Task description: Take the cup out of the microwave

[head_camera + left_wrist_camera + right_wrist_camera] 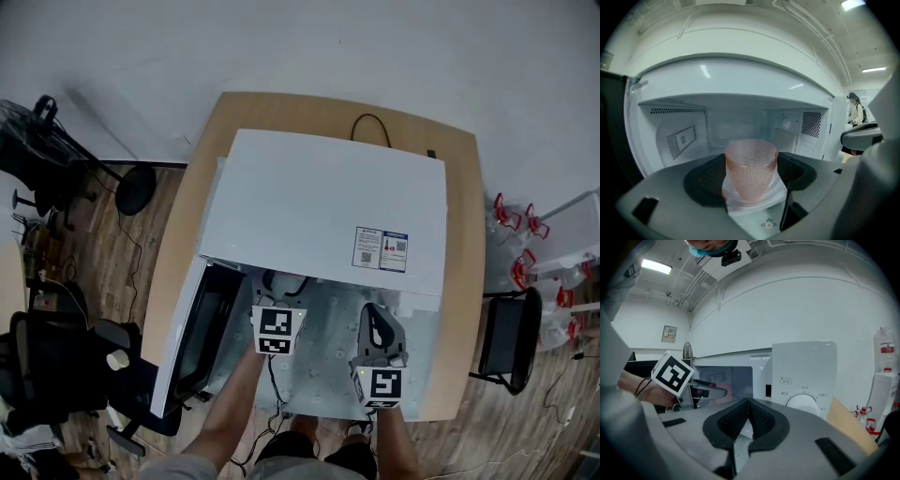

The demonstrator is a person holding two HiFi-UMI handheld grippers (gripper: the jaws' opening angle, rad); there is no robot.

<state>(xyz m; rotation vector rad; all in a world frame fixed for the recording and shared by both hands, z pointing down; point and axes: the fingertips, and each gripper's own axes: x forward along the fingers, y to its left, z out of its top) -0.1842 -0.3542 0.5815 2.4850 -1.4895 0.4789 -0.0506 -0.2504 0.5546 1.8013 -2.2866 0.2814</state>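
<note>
The white microwave [319, 202] stands on the table with its door [192, 328] swung open to the left. My left gripper [281, 281] reaches into the opening. In the left gripper view a pink dimpled cup [751, 166] stands upright between the black pads [708, 180], at the front of the cavity [740, 122], and my left gripper [751, 183] is shut on it. My right gripper [377, 323] hangs before the control panel [804, 376], jaws shut on nothing [747, 416]. The right gripper view shows the left gripper [710, 390] with the pink cup at the opening.
The wooden table [464, 234] has a floral cloth [328, 361] in front of the microwave. A black cable [370, 127] lies behind it. A chair [511, 337] stands at the right, an office chair [56, 366] and a fan [37, 141] at the left. A person [856, 110] stands far off.
</note>
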